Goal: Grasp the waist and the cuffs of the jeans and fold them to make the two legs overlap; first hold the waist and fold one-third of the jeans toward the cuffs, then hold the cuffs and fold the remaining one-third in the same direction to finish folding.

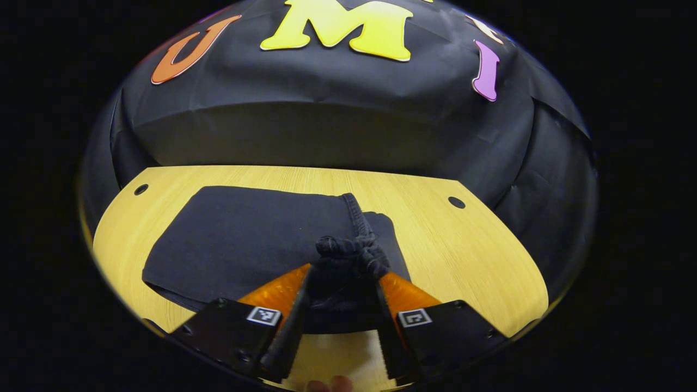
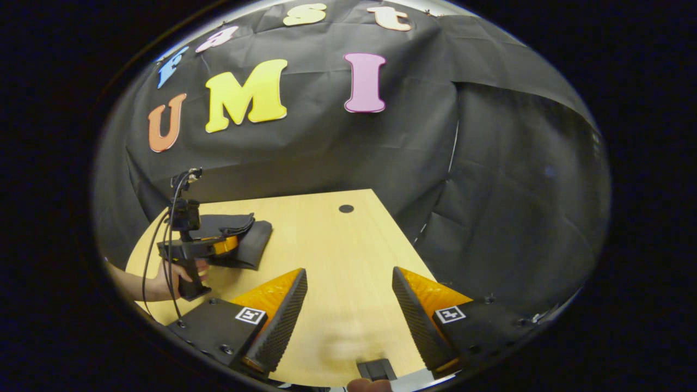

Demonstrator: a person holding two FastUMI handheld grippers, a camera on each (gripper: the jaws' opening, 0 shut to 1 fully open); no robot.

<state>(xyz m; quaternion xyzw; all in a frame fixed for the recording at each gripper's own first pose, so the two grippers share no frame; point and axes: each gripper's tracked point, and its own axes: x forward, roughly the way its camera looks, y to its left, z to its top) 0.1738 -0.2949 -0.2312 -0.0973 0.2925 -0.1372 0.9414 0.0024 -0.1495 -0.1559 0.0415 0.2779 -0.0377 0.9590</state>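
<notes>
Jeans (image 1: 245, 239) folded on wooden table (image 1: 468, 250), black cloth wall (image 2: 490, 179) behind

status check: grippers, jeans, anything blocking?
Left gripper shut on bunched edge of jeans, lifting it off the table. Right gripper open, empty, over bare table. Jeans mostly folded flat. Nothing in the way.

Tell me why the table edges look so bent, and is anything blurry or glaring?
Left gripper view: fisheye bending curves the wooden table; the dark jeans are sharp, lit evenly with no glare, a bunched edge between the left hand-held gripper fingers. Right gripper view: the same bowing; the table blurs near the open right hand-held gripper.
</notes>
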